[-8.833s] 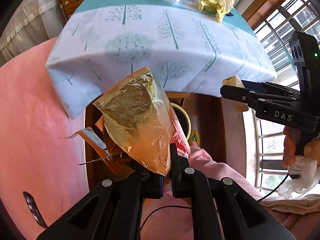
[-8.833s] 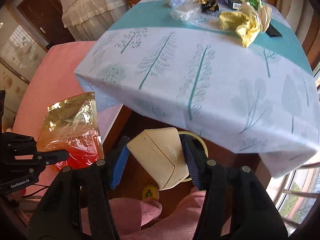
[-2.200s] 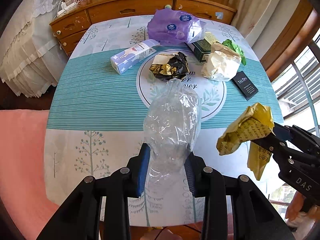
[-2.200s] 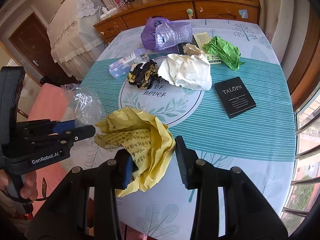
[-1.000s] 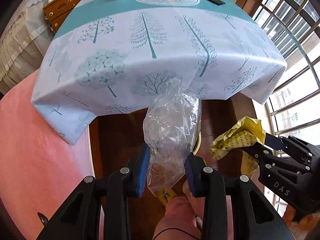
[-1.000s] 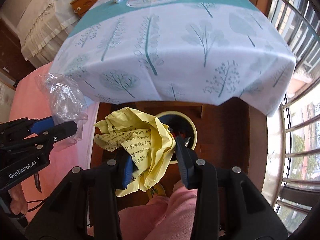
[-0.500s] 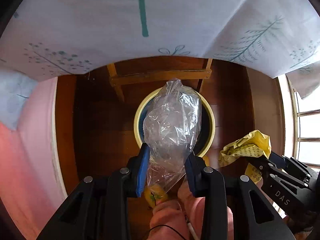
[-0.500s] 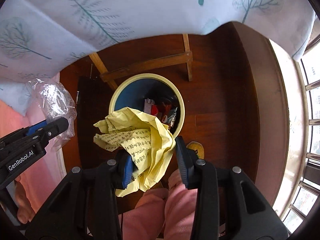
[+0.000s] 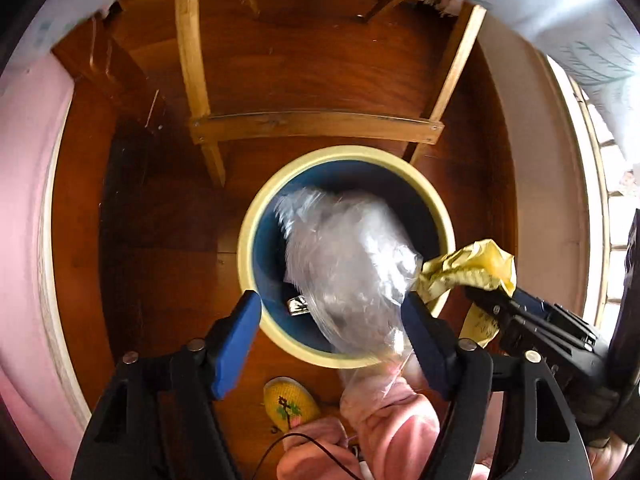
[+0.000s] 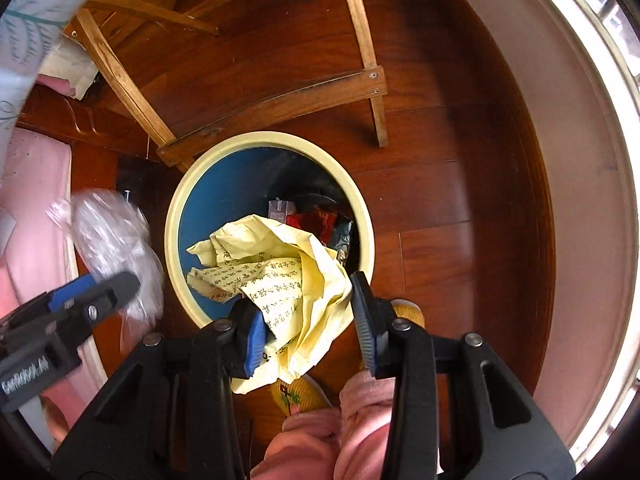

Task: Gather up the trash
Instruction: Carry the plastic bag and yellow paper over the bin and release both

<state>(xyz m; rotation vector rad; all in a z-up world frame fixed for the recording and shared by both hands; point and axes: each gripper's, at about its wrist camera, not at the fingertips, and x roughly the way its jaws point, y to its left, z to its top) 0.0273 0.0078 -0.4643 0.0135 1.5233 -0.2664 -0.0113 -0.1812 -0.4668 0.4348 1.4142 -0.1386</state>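
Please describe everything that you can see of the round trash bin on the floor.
The trash bin is a round, open container with a thick cream rim and a blue inner wall, plastic by the look of it. It stands upright on the dark wooden floor, just before a wooden chair frame. Inside lie red and dark wrappers. Whether the rim touches the frame cannot be told.
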